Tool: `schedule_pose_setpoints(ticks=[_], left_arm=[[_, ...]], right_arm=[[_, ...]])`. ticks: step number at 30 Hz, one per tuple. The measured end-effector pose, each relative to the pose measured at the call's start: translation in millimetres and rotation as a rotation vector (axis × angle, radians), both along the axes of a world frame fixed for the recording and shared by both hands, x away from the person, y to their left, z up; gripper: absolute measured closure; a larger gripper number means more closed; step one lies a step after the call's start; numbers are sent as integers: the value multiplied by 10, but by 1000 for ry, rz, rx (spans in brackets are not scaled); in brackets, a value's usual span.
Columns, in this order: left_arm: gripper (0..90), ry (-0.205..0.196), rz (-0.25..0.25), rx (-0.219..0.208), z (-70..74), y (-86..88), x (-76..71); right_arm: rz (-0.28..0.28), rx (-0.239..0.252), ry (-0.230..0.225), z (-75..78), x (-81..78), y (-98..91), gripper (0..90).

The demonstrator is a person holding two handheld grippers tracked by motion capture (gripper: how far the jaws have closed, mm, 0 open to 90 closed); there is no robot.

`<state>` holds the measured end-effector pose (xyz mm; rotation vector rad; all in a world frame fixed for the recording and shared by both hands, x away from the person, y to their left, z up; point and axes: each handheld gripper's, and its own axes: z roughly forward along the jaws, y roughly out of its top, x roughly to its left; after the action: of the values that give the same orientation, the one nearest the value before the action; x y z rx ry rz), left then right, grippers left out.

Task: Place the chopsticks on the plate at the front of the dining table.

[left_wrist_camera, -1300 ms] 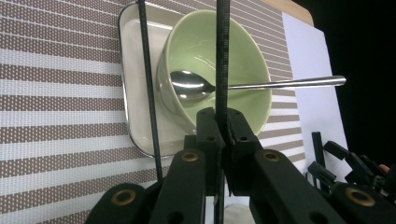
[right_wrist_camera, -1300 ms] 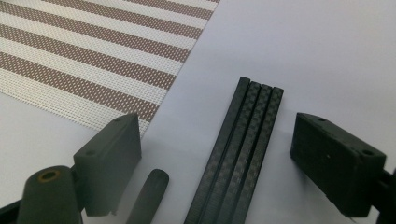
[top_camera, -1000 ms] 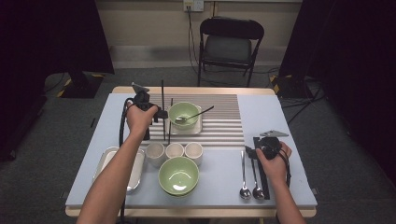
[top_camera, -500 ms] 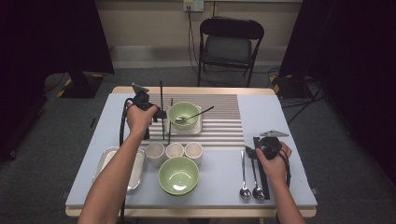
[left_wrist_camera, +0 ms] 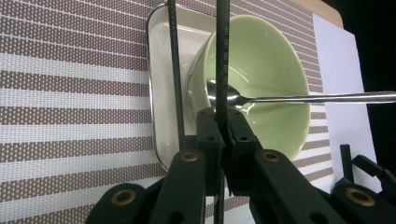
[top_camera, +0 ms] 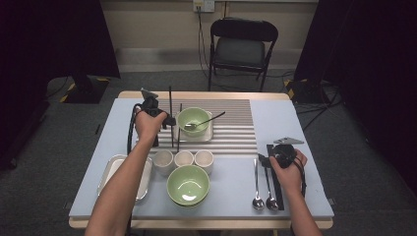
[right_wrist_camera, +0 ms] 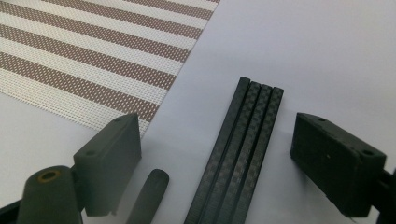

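Two black chopsticks (top_camera: pixel 170 118) stand upright at the left tool (top_camera: pixel 167 120), over the far-left part of the striped mat (top_camera: pixel 236 128). In the left gripper view, that tool's jaws are pinched tight on one stick (left_wrist_camera: pixel 222 70), while the second stick (left_wrist_camera: pixel 175 70) rises just beside them; whether it is gripped too, I cannot tell. Right behind them sits one green bowl (top_camera: pixel 193 119) in a white square dish (top_camera: pixel 209 133), a spoon (top_camera: pixel 204 121) leaning out of it toward the right.

Over at the near-right side of the counter (top_camera: pixel 295 118), the right tool (top_camera: pixel 269 160) hovers with its jaws spread wide, holding nothing. In the right gripper view, four more chopsticks (right_wrist_camera: pixel 243 149) lie side by side between the pads, touching neither.

Counting the rest: three white cups (top_camera: pixel 183 159) in a row, one bigger green bowl (top_camera: pixel 188 185) near the front edge, one metal tray (top_camera: pixel 110 172) at the near-left corner, two spoons (top_camera: pixel 263 196) lying just left of the chopstick bundle. Open cloth runs along the right edge and the far-right corner; the left edge beside the arm is free as well.
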<state>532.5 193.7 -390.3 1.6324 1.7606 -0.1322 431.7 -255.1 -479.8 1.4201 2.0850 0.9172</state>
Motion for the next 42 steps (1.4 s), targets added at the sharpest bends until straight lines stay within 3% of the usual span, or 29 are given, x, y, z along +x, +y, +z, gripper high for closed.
schedule_pose_setpoints(ticks=[20,22,24,29,36,42], left_arm=[[864,18,-8,47,-84,23,62],[863,18,10,64,-91,7,65],[863,20,-7,64,-106,10,68],[863,19,14,62,-128,-9,77],[863,23,-10,72,-148,-16,84],[863,27,0,71,-160,-42,89]], right_arm=[[0,-1,-2,-2,0,0,151],[0,0,-1,-1,-1,1,151],[0,-1,-2,-2,0,0,151],[0,0,-2,-1,-1,1,151],[-1,0,0,-1,-2,2,151],[-1,0,0,-1,-2,2,151]])
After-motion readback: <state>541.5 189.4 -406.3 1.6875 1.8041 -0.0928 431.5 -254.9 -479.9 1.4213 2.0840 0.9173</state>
